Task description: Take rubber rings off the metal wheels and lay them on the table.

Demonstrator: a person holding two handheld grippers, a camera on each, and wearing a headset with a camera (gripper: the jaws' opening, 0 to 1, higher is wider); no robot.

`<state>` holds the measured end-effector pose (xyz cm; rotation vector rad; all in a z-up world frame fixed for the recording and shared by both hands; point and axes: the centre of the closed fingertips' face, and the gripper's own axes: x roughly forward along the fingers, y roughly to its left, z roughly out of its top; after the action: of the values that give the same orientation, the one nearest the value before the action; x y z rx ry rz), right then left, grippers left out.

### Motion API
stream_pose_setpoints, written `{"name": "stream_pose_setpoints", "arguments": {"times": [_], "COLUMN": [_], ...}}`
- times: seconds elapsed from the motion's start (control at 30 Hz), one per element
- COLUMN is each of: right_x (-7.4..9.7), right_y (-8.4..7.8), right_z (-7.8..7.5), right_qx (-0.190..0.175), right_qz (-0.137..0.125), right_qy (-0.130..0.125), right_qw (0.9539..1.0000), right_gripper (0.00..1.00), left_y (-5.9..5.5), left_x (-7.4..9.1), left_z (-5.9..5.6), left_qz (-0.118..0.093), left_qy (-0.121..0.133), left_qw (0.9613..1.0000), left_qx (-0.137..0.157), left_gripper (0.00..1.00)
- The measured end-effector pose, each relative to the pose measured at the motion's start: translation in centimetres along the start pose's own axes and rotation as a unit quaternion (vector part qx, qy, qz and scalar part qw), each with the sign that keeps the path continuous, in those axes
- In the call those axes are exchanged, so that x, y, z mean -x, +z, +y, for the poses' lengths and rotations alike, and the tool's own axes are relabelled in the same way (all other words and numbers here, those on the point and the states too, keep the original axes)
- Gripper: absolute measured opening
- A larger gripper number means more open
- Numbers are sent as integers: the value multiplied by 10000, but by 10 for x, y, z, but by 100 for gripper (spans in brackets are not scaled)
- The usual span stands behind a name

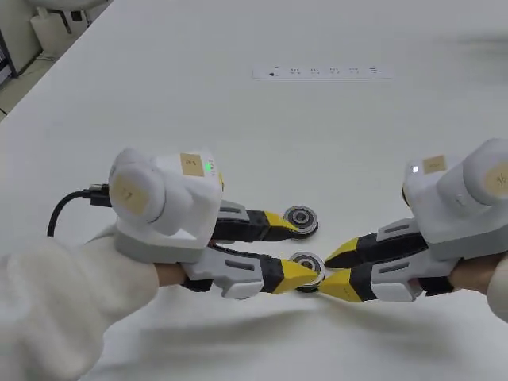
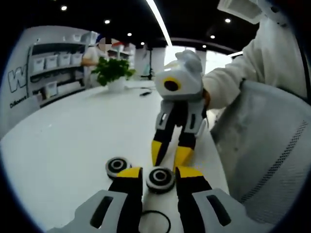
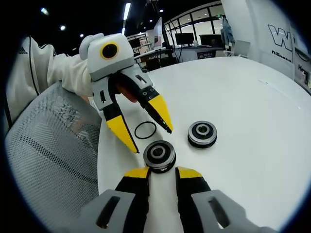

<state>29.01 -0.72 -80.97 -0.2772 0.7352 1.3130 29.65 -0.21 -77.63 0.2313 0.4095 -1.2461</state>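
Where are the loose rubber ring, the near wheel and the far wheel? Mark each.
loose rubber ring (image 3: 145,138): right gripper view, its near edge.
near wheel (image 3: 159,153): right gripper view, hub.
far wheel (image 3: 202,130): right gripper view, hub.

Metal wheels: two, near wheel (image 3: 159,155) and far wheel (image 3: 202,133). Loose rubber ring (image 3: 145,130): one. Grippers: two, left gripper (image 1: 308,249) and right gripper (image 1: 325,270). Power strip (image 1: 321,72): one. Potted plant (image 2: 112,72): one.

a big letter "w" stands on the far wall (image 3: 278,34); smaller lettering beneath it is unreadable.
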Motion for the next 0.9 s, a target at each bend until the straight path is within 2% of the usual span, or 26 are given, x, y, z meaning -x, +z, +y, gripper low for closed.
{"name": "stream_pose_setpoints", "arguments": {"times": [0.07, 0.23, 0.33, 0.47, 0.5, 0.67, 0.77, 0.9], "right_x": [0, 0, 0, 0, 0, 0, 0, 0], "right_y": [0, 0, -1, -1, -1, -1, -3, -2], "right_z": [0, 0, 0, 0, 0, -1, -1, -3], "right_qx": [23, 105, 179, 242, 250, 344, 441, 435], "right_qz": [3, 19, 31, 48, 59, 62, 71, 45], "right_qy": [-9, -23, -14, -20, -20, -9, -23, -52], "right_qw": [10000, 9999, 9998, 9997, 9997, 9994, 9990, 9990], "right_gripper": [17, 16, 13, 11, 11, 9, 4, 1], "left_y": [-2, -7, -10, -15, -12, -14, -14, -14], "left_x": [-1, -3, -4, -6, -6, -5, -5, -6], "left_z": [-2, 0, 1, -1, -2, -2, -2, -2], "left_qz": [29, 123, 168, 278, 206, 245, 244, 231], "left_qy": [-49, 11, 44, 15, 8, 16, 19, 1], "left_qw": [10000, 9999, 9998, 9995, 9995, 9994, 9994, 9994], "left_qx": [81, 35, -53, -150, -224, -231, -255, -263], "left_gripper": [26, 24, 18, 17, 17, 14, 14, 14]}}
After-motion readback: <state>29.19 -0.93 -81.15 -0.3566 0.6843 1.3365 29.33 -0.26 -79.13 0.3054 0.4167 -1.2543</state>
